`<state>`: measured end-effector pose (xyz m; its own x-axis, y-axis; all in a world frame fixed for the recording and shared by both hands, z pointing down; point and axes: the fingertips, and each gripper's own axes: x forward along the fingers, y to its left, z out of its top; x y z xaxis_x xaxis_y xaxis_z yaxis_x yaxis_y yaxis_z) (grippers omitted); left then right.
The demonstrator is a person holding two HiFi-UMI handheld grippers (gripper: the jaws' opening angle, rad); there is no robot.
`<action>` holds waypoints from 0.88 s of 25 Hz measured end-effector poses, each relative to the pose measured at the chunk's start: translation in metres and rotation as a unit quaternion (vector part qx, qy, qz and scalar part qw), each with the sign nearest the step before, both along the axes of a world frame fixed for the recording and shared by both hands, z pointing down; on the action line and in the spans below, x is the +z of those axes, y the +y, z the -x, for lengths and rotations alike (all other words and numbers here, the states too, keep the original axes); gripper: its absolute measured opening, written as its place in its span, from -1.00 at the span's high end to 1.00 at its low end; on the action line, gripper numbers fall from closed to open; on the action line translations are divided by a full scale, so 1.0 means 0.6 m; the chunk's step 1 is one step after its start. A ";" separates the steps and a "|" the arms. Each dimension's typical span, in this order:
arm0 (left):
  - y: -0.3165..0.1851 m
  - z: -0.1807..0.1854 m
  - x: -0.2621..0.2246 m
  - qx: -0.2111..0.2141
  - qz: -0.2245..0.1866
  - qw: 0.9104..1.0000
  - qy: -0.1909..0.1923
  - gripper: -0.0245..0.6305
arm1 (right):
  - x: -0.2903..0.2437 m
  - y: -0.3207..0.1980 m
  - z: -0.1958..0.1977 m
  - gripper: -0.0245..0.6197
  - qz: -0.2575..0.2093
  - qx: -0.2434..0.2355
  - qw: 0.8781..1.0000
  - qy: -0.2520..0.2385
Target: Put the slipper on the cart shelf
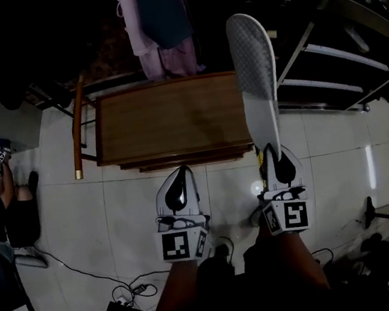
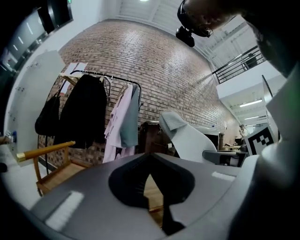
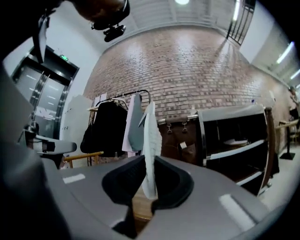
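Observation:
A white slipper with a grey ribbed sole [image 1: 254, 71] stands on end above my right gripper [image 1: 275, 160], which is shut on its lower end. In the right gripper view the slipper [image 3: 149, 140] shows edge-on, clamped between the dark pads of the right gripper [image 3: 151, 174]. The black-framed cart with pale shelves [image 1: 323, 50] stands to the right of the slipper, apart from it; it is also in the right gripper view [image 3: 234, 145]. My left gripper [image 1: 179, 182] hangs beside the right one, shut and holding nothing [image 2: 150, 175]. The left gripper view shows the slipper [image 2: 187, 138] off to its right.
A low wooden table [image 1: 172, 122] lies straight ahead on the tiled floor. Behind it is a clothes rack with hanging garments [image 1: 154, 20], and a wooden chair arm [image 1: 77, 124] stands at the left. A brown case [image 3: 180, 136] stands by the cart. Cables [image 1: 127, 290] trail near my feet.

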<state>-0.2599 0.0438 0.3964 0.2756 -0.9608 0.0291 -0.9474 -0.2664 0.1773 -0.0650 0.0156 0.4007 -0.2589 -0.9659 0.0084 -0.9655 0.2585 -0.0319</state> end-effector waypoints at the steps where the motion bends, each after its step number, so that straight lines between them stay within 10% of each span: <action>1: 0.001 -0.002 -0.005 -0.001 -0.003 1.000 -0.003 0.88 | -0.007 0.004 0.001 0.79 -0.008 -0.001 1.000 0.008; 22: -0.016 -0.135 -0.037 0.034 -0.034 0.998 -0.043 0.88 | 0.025 0.021 -0.103 0.79 0.032 0.003 0.999 0.002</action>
